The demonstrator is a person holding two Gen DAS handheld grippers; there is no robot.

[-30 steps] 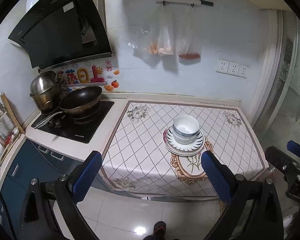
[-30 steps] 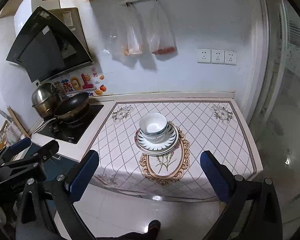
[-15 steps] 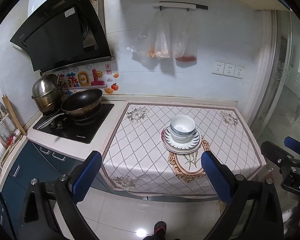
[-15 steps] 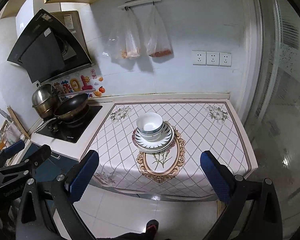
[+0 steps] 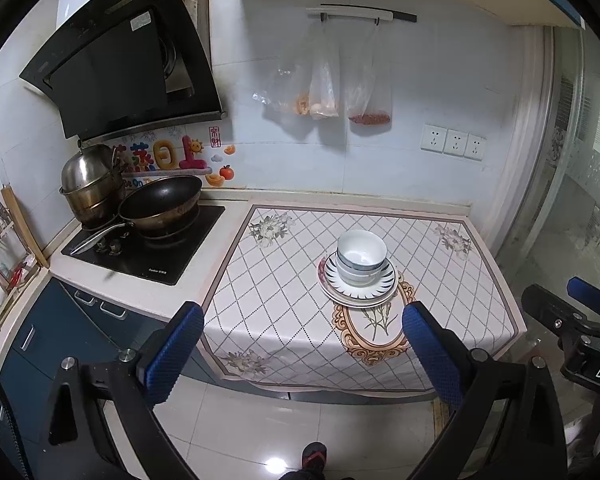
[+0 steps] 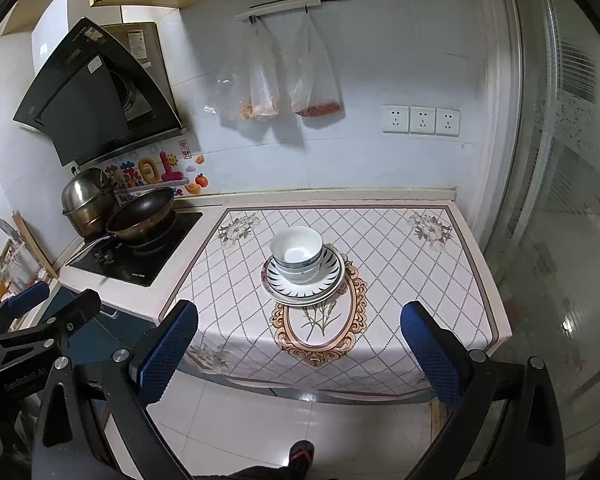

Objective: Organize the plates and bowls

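Observation:
White bowls are nested and stand on a stack of plates in the middle of the patterned counter cloth. The same bowls and plates show in the right wrist view. My left gripper is open and empty, held out over the floor well short of the counter's front edge. My right gripper is open and empty, likewise back from the counter. The right gripper also shows at the right edge of the left wrist view, and the left gripper at the left of the right wrist view.
A wok and a steel pot sit on the black cooktop left of the cloth. A range hood hangs above. Plastic bags hang on the back wall. A glass door is at the right.
Both grippers have drawn back from the counter, so the stack of bowls and plates looks smaller and farther. The dishes have not moved. Both grippers stay open.

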